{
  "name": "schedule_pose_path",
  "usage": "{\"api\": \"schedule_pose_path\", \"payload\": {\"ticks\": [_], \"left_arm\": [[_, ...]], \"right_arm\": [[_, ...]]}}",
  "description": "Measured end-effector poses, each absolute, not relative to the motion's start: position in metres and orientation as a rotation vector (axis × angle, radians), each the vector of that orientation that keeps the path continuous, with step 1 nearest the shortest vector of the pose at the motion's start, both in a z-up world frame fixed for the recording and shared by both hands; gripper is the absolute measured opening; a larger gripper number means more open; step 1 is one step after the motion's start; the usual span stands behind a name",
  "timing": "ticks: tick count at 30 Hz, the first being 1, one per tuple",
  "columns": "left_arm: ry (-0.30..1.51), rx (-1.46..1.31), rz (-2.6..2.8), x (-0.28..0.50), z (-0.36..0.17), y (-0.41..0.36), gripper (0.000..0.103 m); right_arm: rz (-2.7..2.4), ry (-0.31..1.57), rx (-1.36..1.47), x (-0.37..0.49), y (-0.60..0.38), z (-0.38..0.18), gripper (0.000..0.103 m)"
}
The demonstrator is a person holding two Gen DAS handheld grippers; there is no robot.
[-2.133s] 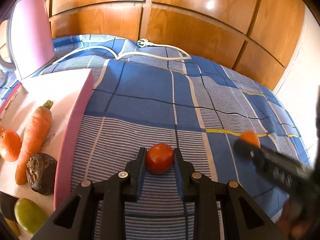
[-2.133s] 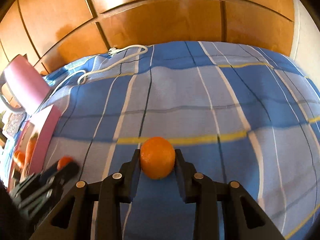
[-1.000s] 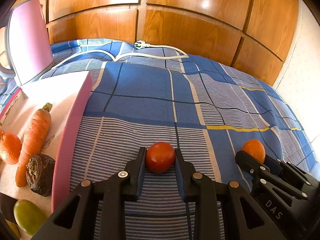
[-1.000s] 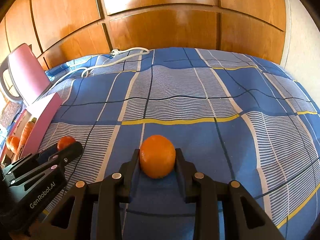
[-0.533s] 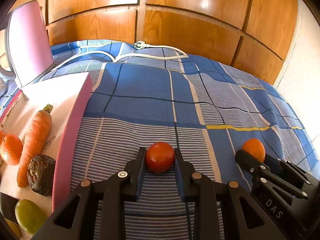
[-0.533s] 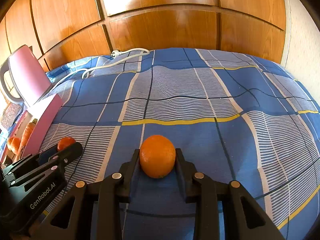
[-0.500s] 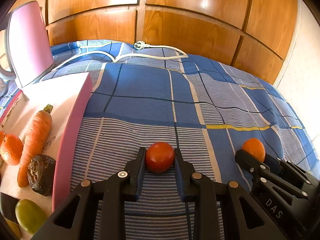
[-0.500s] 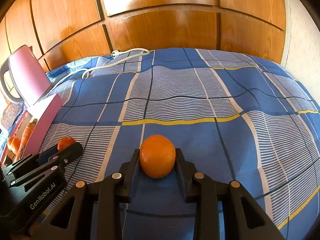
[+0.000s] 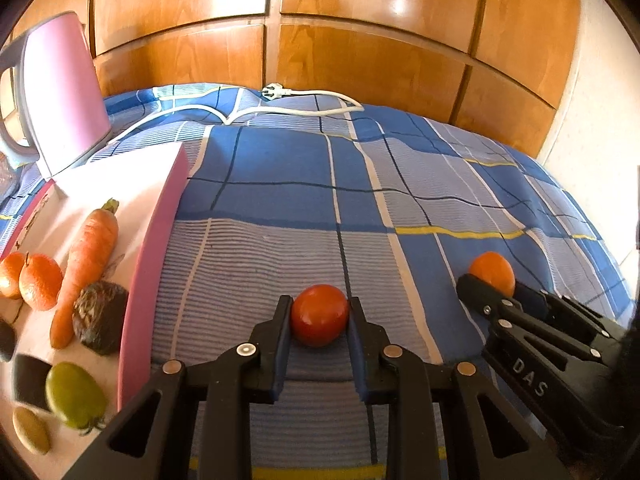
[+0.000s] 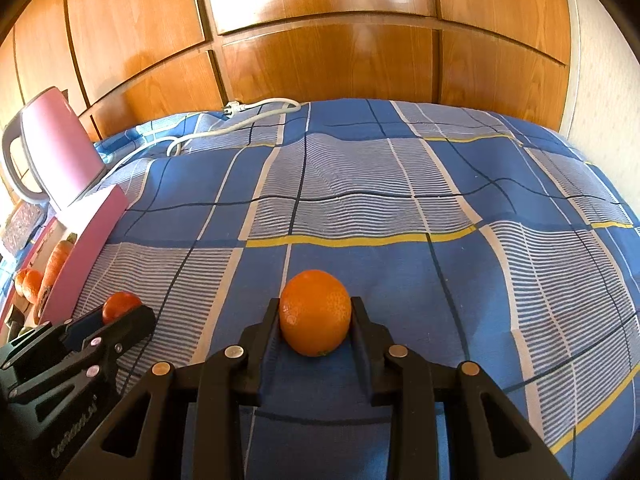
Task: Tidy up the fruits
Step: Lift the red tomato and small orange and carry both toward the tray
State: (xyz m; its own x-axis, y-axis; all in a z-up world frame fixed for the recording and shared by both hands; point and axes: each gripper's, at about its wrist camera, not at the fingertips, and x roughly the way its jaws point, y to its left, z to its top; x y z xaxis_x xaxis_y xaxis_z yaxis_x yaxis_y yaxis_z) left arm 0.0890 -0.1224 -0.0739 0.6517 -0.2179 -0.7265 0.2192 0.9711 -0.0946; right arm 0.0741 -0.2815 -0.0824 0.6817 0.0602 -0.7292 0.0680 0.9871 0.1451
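Observation:
My left gripper (image 9: 319, 320) is shut on a red tomato (image 9: 319, 314) just above the blue checked bedspread (image 9: 280, 184). My right gripper (image 10: 315, 316) is shut on an orange (image 10: 315, 312) over the same cloth. In the left wrist view the right gripper's orange (image 9: 492, 272) shows at the right. In the right wrist view the tomato (image 10: 120, 305) shows at the lower left. A pink-rimmed white tray (image 9: 154, 240) at the left holds a carrot (image 9: 89, 258), two small oranges (image 9: 38, 286), a dark beet (image 9: 100, 317) and a green tomato (image 9: 74, 394).
A pink kettle (image 9: 60, 88) stands behind the tray, with its white cord (image 9: 312, 110) lying across the far bedspread. Wooden wardrobe panels (image 9: 360, 40) close the back. A pale wall (image 9: 596, 140) is at the right.
Both grippers hold their fruit as before. Both views have shifted slightly, with the tray contents a little more in sight at the left.

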Motion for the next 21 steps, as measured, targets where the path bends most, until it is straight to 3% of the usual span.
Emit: {"api": "schedule_pose_path", "payload": {"ticks": [21], "left_arm": [[0.754,-0.037,-0.323,0.046,-0.032,-0.107,0.026]], "right_arm": [[0.020,0.840,0.213,0.033,-0.273,-0.074,0.032]]}}
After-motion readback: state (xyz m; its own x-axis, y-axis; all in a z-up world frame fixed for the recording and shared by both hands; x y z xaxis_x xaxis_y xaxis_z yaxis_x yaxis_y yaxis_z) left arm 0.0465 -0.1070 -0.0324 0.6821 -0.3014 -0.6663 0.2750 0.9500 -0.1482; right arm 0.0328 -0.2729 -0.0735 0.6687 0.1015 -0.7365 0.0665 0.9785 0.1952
